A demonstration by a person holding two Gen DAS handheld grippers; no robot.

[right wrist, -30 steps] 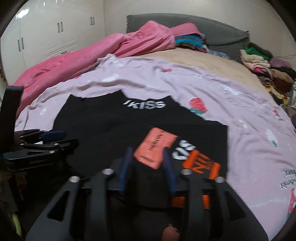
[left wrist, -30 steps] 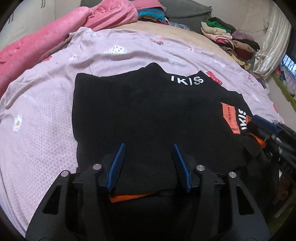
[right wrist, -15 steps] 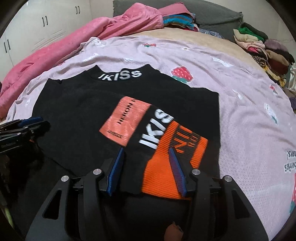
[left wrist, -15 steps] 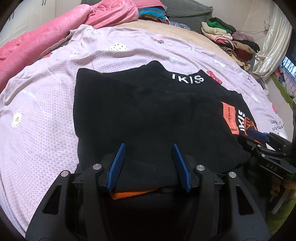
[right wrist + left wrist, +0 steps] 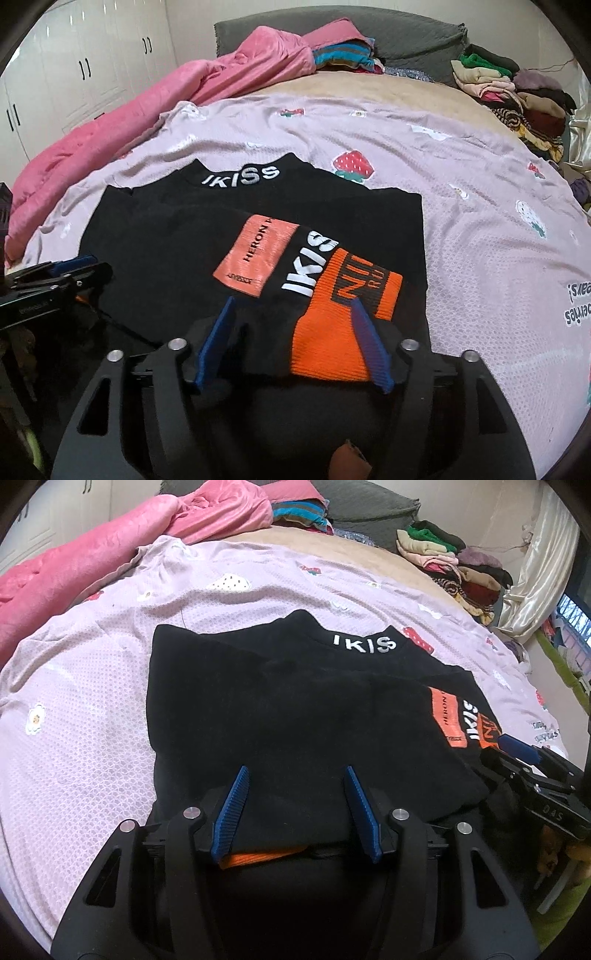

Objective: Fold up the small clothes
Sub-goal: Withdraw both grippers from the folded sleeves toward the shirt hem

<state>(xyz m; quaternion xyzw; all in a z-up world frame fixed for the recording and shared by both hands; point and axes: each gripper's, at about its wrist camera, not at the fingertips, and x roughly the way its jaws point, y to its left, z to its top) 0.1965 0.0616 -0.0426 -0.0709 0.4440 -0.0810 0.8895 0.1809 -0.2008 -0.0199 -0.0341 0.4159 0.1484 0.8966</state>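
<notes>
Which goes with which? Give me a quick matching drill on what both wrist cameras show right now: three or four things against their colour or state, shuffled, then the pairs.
Things:
1. black sweater
2. sleeve cuff
3. left gripper
4. blanket

Descriptions:
A. pink, bunched along the far side of the bed
B. open, fingers apart over the near hem
C. orange ribbed knit, folded across the body
D. lying flat on the lilac sheet, white IKISS lettering at the collar

Pairs: 1-D, 2-C, 3-B, 4-A
</notes>
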